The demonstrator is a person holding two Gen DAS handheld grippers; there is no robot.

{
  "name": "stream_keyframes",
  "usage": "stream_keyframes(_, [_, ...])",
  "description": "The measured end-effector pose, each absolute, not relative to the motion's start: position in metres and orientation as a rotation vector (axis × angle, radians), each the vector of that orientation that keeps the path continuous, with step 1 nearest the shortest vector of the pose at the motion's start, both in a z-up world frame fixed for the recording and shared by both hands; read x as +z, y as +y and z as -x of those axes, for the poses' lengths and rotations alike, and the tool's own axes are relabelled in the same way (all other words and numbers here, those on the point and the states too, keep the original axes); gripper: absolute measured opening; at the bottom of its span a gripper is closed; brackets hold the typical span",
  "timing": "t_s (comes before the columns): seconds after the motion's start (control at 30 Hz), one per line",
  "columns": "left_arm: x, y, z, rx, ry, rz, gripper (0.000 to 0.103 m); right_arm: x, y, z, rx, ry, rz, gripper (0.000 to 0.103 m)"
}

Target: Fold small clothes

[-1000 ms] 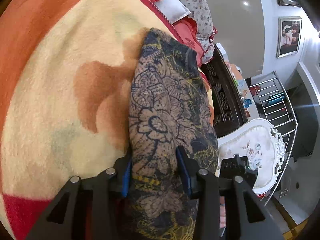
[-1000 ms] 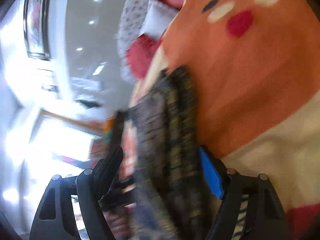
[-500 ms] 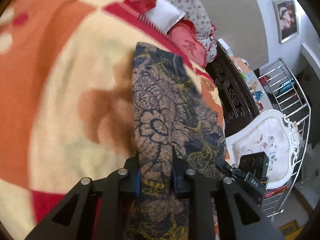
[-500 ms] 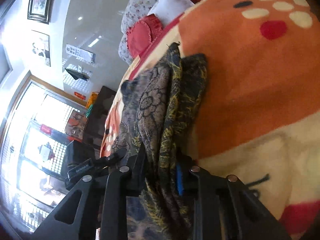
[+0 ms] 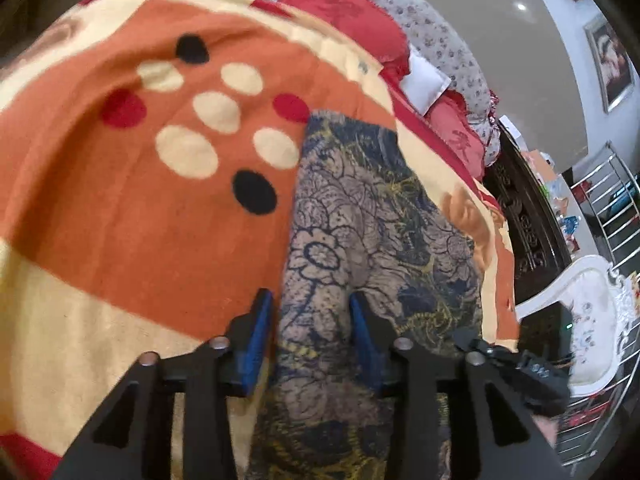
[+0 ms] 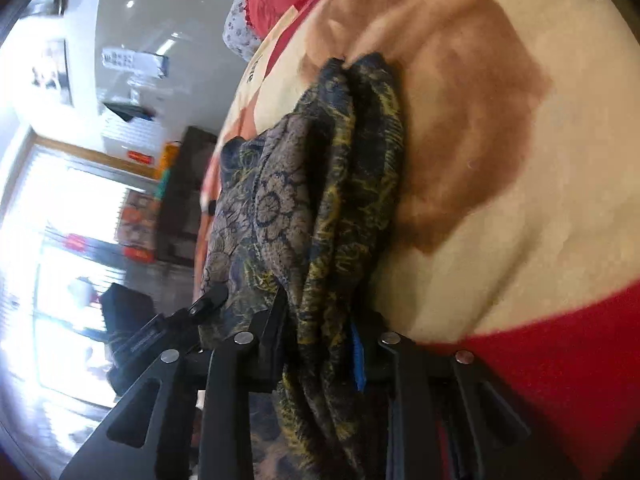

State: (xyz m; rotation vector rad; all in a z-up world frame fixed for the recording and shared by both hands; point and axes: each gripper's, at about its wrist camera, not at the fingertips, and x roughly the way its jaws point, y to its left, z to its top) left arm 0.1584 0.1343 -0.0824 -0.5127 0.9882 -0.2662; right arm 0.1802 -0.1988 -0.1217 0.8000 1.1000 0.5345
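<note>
Fleece covers the whole work surface: a blanket (image 5: 132,248) in orange, cream and red, with cream, red and black spots in the left wrist view and a big brown patch on cream in the right wrist view. Lying on it is the cloth (image 5: 360,216), a dark floral print in navy, tan and yellow, folded into a long strip that runs away from both cameras.

The left gripper (image 5: 310,334) has the near end of the cloth between its blue pads; a gap shows on the left side, and the jaws are opening. The right gripper (image 6: 318,334) has a bunched, layered edge of the cloth (image 6: 320,208) packed between its fingers, gripped, with its jaws easing apart slightly.

Red pillows (image 5: 344,12) and a flowered one sit at the far end of the blanket. Beyond the edge stand a dark carved cabinet (image 5: 528,236), a white ornate chair (image 5: 588,312) and a metal rack (image 5: 608,208). Framed pictures hang on a pale wall, and a bright window (image 6: 68,240) fills the right camera's left side.
</note>
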Motion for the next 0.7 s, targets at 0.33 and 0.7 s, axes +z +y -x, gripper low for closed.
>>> stream_keyframes(0.33, [-0.011, 0.073, -0.124, -0.042, 0.647, 0.120, 0.089, -0.007, -0.147, -0.148, 0.083, 0.861, 0.006, 0.047])
stream_keyframes(0.7, [-0.094, 0.063, -0.184, -0.053, 0.887, 0.250, 0.087, -0.076, -0.112, -0.198, -0.020, 0.963, 0.014, 0.040])
